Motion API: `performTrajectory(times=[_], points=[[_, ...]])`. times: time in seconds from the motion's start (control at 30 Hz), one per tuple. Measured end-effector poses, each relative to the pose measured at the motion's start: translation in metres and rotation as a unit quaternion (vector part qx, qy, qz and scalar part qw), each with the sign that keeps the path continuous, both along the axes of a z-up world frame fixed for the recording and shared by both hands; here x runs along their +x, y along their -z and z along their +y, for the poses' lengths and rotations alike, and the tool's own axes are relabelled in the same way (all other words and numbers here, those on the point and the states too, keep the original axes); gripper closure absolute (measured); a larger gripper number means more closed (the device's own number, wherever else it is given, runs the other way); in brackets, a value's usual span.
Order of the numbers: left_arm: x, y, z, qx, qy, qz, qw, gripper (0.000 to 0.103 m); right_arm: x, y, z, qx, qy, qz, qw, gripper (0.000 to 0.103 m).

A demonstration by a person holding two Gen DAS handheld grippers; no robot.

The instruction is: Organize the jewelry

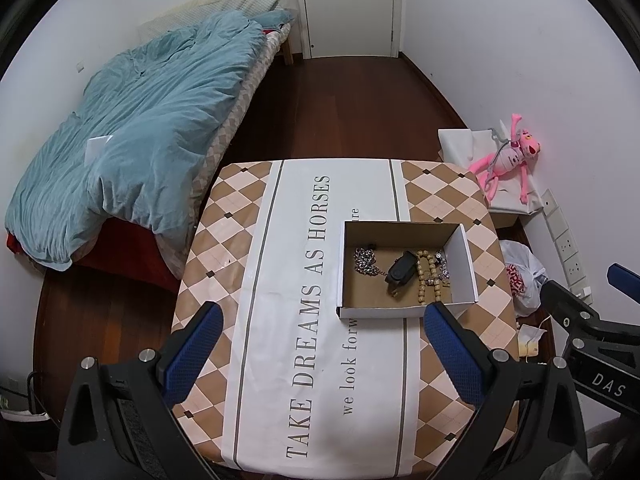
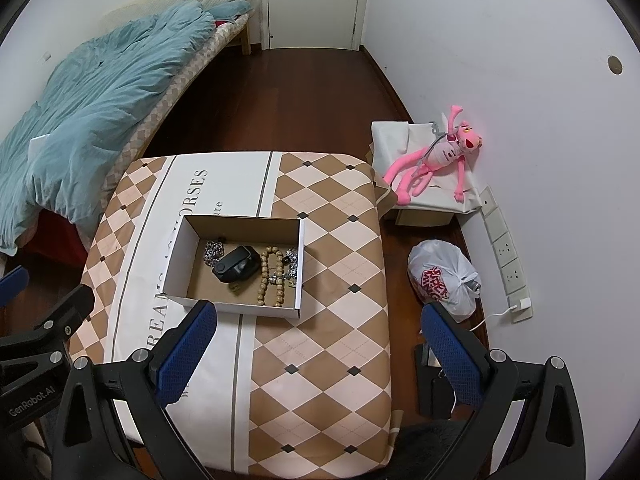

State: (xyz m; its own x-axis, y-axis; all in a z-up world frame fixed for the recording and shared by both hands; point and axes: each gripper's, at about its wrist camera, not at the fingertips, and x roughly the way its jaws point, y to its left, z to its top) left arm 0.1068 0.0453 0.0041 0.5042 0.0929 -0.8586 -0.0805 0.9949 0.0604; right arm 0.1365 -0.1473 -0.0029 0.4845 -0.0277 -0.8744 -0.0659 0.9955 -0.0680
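An open cardboard box [image 1: 464,264] [image 2: 176,260] sits on the table [image 1: 320,360] [image 2: 340,280]. Inside it lie a silver chain [image 1: 364,260] [image 2: 214,252], a black watch-like band [image 1: 400,274] [image 2: 236,266], a wooden bead string [image 1: 426,280] [image 2: 270,276] and a silver bracelet [image 1: 442,266] [image 2: 294,266]. My left gripper [image 1: 322,320] is open and empty above the table, near the box's front edge. My right gripper [image 2: 316,316] is open and empty, above the table to the right of the box.
A bed with a teal duvet [image 1: 140,140] [image 2: 80,120] stands left of the table. A pink plush toy [image 1: 508,160] [image 2: 436,160] lies on a white-covered box at the right. A white plastic bag [image 1: 520,276] [image 2: 444,276] sits on the floor near wall sockets [image 2: 506,256].
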Motion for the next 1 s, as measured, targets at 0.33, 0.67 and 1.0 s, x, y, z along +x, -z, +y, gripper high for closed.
performTrajectory(times=[0.33, 0.67, 1.0], points=[[-0.0009, 0.0004, 0.0002, -0.001, 0.001, 0.001, 1.0, 0.0, 0.0003, 0.0004, 0.0, 0.0, 0.0, 0.002, 1.0, 0.0], [-0.0005, 0.001, 0.0, -0.001, 0.001, 0.001, 1.0, 0.0, 0.0003, 0.0013, -0.002, -0.002, -0.001, 0.001, 1.0, 0.0], [-0.002, 0.0042, 0.0013, -0.001, 0.006, 0.001, 1.0, 0.0, -0.0005, 0.0026, -0.0023, -0.003, 0.0, 0.002, 1.0, 0.0]])
